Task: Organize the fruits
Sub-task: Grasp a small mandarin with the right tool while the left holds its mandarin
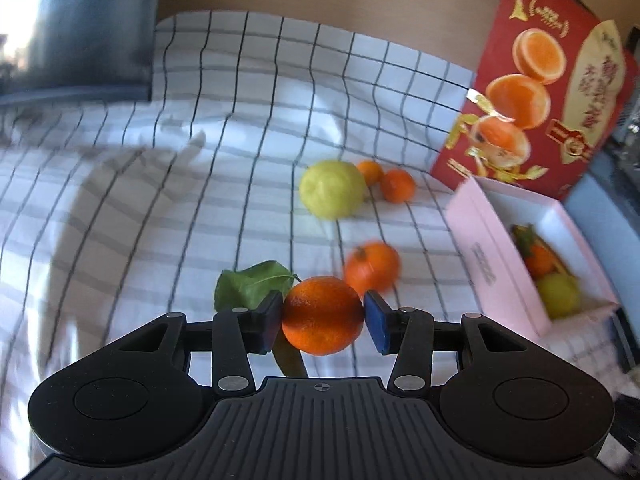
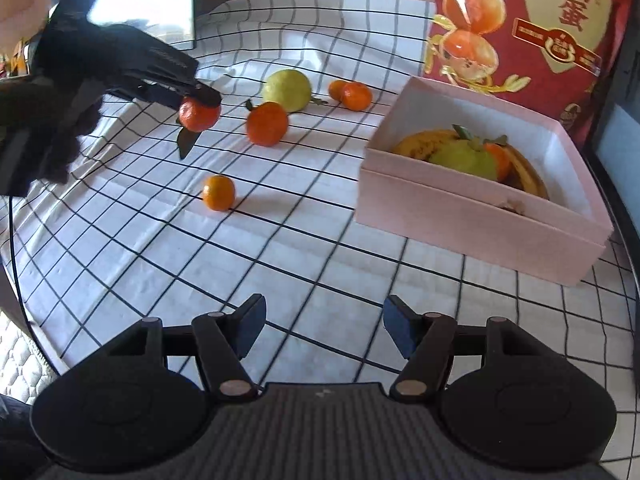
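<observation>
My left gripper [image 1: 324, 322] is shut on a mandarin [image 1: 320, 316] with green leaves [image 1: 252, 286], and holds it above the checked cloth. The right wrist view shows the same mandarin [image 2: 199, 114] at the far left, with a leaf hanging under it. Loose on the cloth lie a yellow-green fruit [image 2: 287, 90], a larger orange [image 2: 267, 124], a small orange [image 2: 218, 193] and two small oranges [image 2: 352, 95] behind. The pink box [image 2: 480, 216] on the right holds a green fruit, an orange and a banana. My right gripper [image 2: 324, 328] hangs open over bare cloth.
A tall red carton [image 2: 532, 20] printed with oranges stands behind the pink box. A dark screen [image 1: 80, 28] stands at the back left. The checked cloth [image 2: 320, 240] covers the table, whose edge curves round the right side. A gloved hand [image 2: 48, 128] holds the left gripper.
</observation>
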